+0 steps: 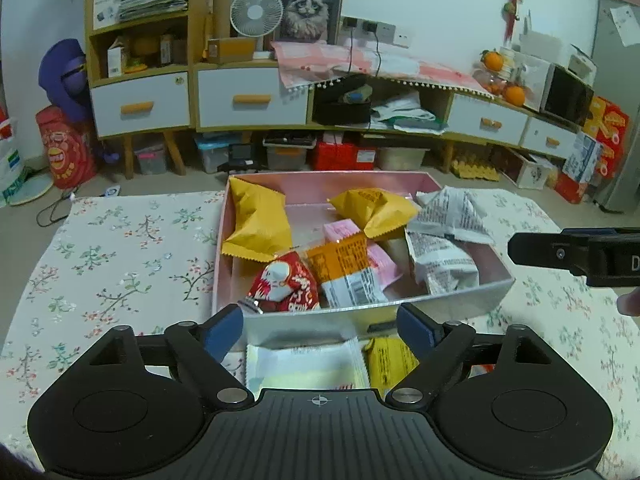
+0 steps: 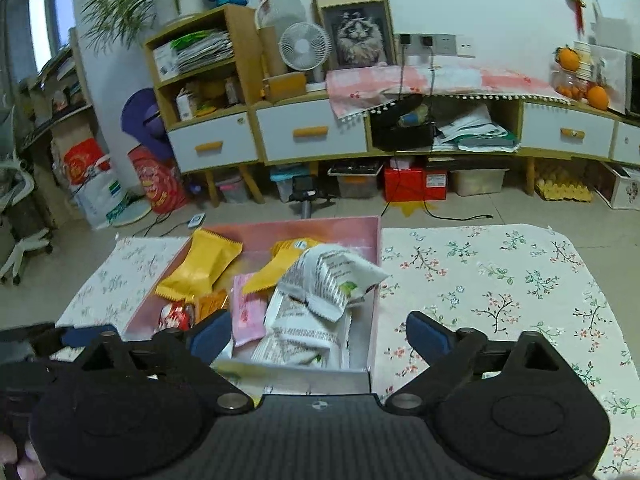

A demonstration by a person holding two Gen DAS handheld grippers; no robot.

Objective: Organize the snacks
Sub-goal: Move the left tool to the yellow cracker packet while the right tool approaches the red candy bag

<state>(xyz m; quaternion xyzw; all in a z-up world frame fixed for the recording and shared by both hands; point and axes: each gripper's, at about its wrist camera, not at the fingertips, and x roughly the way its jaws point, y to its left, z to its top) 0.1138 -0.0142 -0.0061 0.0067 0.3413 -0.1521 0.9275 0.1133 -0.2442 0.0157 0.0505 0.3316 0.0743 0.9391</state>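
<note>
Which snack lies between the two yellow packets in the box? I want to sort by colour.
In the left wrist view, no packet: bare box floor separates the left yellow packet from the right yellow packet.

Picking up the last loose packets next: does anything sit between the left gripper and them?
Nothing visible does. The white packet and yellow packet lie on the tablecloth just under the open left gripper, in front of the pink box.
</note>
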